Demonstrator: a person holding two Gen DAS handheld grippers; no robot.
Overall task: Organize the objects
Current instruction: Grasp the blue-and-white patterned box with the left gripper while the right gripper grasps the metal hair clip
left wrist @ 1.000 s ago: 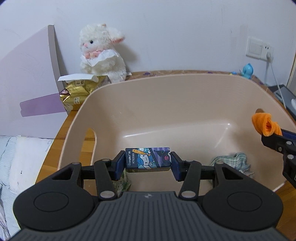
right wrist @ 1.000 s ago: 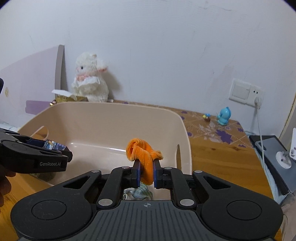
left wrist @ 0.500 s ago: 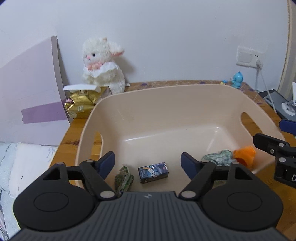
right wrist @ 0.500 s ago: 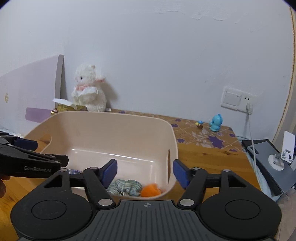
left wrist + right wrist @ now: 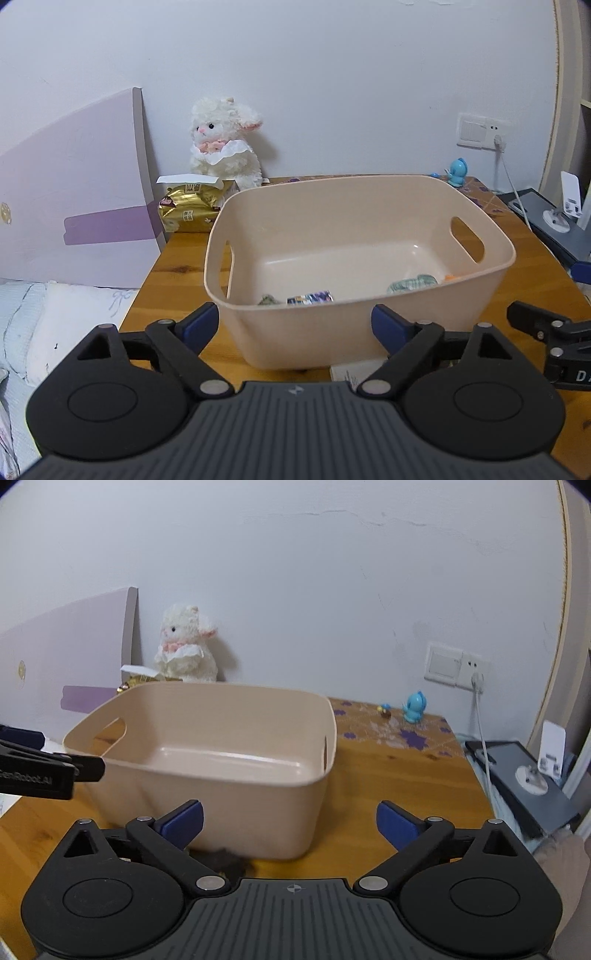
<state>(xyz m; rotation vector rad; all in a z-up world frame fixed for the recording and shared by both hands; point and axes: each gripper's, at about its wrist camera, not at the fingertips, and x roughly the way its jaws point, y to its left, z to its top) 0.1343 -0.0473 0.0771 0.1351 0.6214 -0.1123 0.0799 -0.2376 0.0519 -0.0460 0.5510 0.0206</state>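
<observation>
Beige plastic, the bin stands on the wooden tabletop, directly ahead of both cameras. Inside it, seen from the left wrist, a small blue box lies near the front wall, with a green scrap just left of it. A checked cloth lies towards the right side, and a sliver of orange cloth shows just beyond it against the right wall.

The left hand-held gripper hangs in front of the bin with its jaws spread wide and nothing between them. The right hand-held gripper is likewise spread wide and empty, on the near side of the bin. Each gripper shows at the edge of the other's view.

A white paper lies on the tabletop at the foot of the bin, and something dark sits there too, too blurred to identify.

At the back, a white plush lamb sits against the wall, a gold packet just in front of it. A blue figurine stands near the wall socket.
</observation>
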